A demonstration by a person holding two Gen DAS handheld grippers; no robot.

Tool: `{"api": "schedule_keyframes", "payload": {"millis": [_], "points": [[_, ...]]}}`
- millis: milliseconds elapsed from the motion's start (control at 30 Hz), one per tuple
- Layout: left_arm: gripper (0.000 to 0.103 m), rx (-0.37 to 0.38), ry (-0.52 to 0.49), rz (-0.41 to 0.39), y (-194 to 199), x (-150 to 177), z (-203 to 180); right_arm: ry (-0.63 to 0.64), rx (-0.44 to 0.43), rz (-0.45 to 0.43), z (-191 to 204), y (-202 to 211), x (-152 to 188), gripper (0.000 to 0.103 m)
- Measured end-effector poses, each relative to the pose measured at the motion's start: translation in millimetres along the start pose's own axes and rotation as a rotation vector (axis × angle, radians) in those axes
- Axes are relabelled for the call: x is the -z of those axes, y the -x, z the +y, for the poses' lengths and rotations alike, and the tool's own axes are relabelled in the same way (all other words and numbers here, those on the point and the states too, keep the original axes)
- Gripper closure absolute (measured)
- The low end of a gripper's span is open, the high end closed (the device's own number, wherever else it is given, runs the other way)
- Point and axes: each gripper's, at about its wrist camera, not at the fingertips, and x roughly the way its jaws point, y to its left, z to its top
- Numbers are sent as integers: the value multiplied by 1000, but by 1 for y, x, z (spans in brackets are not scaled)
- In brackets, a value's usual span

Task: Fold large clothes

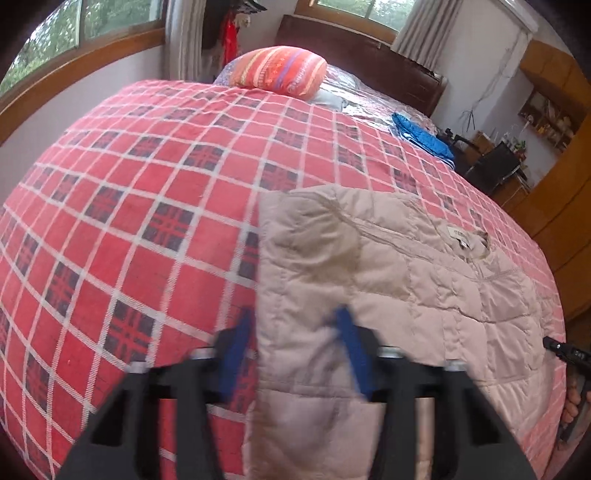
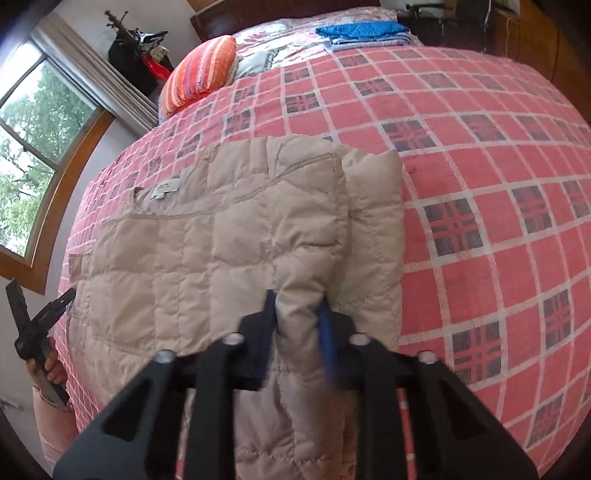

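Observation:
A beige quilted jacket [image 1: 369, 258] [image 2: 184, 240] lies flat on the red plaid bedspread [image 1: 147, 184] [image 2: 480, 166], label side up, with one side folded over. My right gripper [image 2: 297, 310] is shut on a puffed fold of the jacket near its lower right part. In the left wrist view it shows only as a black tip [image 1: 565, 350] at the jacket's far edge. My left gripper [image 1: 293, 332] is open, its blue fingers [image 1: 236, 347] spread across the jacket's left edge, with nothing pinched. The right wrist view shows it [image 2: 37, 314] in a hand beside the bed.
An orange striped pillow [image 1: 280, 70] [image 2: 201, 74] and a folded blue cloth [image 1: 424, 134] [image 2: 364, 31] lie near the dark headboard [image 1: 369, 51]. Wooden cabinets [image 1: 554, 206] stand along one side of the bed, a window [image 2: 33, 147] on the other. Bare bedspread flanks the jacket.

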Motion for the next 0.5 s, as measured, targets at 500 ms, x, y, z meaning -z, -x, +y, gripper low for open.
{"api": "schedule_keyframes", "payload": {"millis": [500], "points": [[95,45,-85,-274,97,21,-27,81,-65,-133,22,90,22,95]]}}
